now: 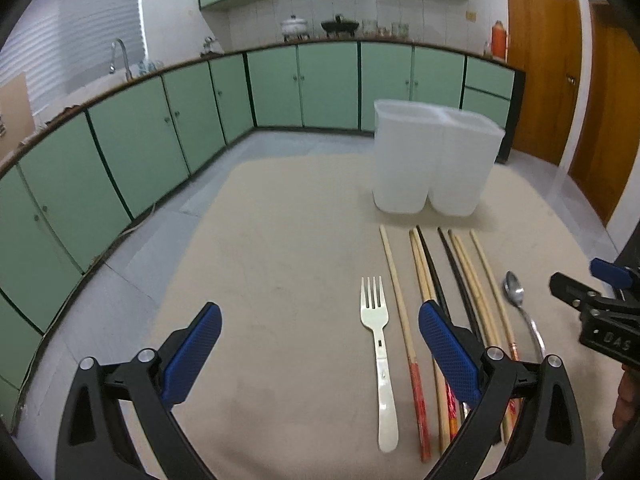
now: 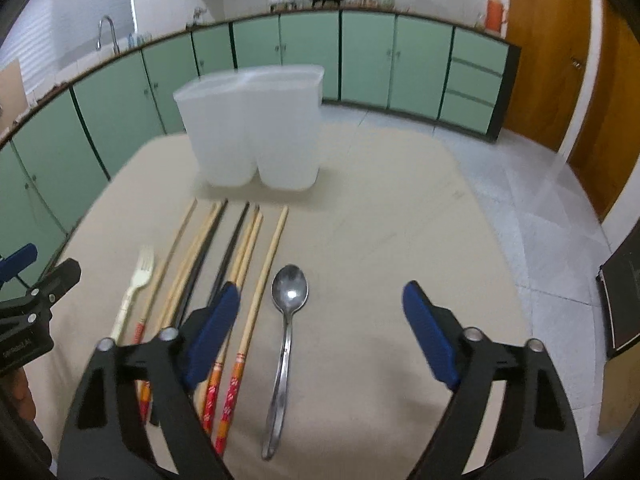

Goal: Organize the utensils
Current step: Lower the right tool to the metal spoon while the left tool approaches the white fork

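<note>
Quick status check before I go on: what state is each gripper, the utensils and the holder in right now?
left gripper: open, holding nothing.
right gripper: open, holding nothing.
fork: flat on the table, left of the chopsticks.
chopsticks: lying loose in a row, not sorted.
spoon: flat on the table, bowl up.
utensil holder: upright, both compartments look empty.

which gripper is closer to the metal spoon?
Right. The right gripper has the spoon lying between its open fingers; the left gripper sits over by the fork, chopsticks between.
</note>
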{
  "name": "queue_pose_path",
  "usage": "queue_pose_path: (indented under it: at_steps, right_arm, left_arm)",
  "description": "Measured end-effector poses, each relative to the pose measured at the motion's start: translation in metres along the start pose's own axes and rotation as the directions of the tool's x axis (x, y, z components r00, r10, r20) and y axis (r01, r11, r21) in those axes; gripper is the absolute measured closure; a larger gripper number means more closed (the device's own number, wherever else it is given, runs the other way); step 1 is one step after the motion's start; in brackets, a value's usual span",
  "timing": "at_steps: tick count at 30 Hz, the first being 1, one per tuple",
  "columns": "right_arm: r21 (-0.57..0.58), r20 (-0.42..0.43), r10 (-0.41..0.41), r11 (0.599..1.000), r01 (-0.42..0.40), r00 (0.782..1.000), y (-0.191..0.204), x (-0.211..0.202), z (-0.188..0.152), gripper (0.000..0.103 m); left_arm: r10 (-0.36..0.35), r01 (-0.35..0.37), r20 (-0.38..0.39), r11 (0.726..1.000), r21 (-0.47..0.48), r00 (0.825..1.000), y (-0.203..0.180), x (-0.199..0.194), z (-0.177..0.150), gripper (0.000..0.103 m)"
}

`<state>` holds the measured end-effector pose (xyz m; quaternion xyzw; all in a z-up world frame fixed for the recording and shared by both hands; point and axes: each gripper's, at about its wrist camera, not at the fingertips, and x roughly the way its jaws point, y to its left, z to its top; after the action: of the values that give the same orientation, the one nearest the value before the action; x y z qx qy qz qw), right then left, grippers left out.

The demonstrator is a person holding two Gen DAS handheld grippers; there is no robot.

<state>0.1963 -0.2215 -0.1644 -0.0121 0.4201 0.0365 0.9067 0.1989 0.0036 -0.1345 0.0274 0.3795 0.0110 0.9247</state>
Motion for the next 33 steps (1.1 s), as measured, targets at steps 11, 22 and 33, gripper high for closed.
queue_pose_path:
  at_steps: [11, 22, 33]
  right_arm:
    - [0.009, -0.132, 0.032, 0.999, -0.031, 0.991, 0.001, 0.058, 0.008, 0.039]
    - [-0.025, -0.145, 0.017, 0.999, -0.021, 0.989, 0.011, 0.065, 0.009, 0.053]
    - [-0.014, -0.136, 0.029, 0.999, -0.031, 0.99, 0.008, 0.064, 0.007, 0.053]
  left_arm:
    - [-0.013, 0.013, -0.096, 1.0, 0.004, 0.995, -0.016, 0.06, 0.006, 0.009]
    - [-0.025, 0.025, -0.157, 1.0, -0.002, 0.987, -0.018, 0.086, 0.009, 0.012]
    - [-0.035, 0.028, -0.177, 0.999, -0.044, 0.984, -0.011, 0.084, 0.008, 0.015]
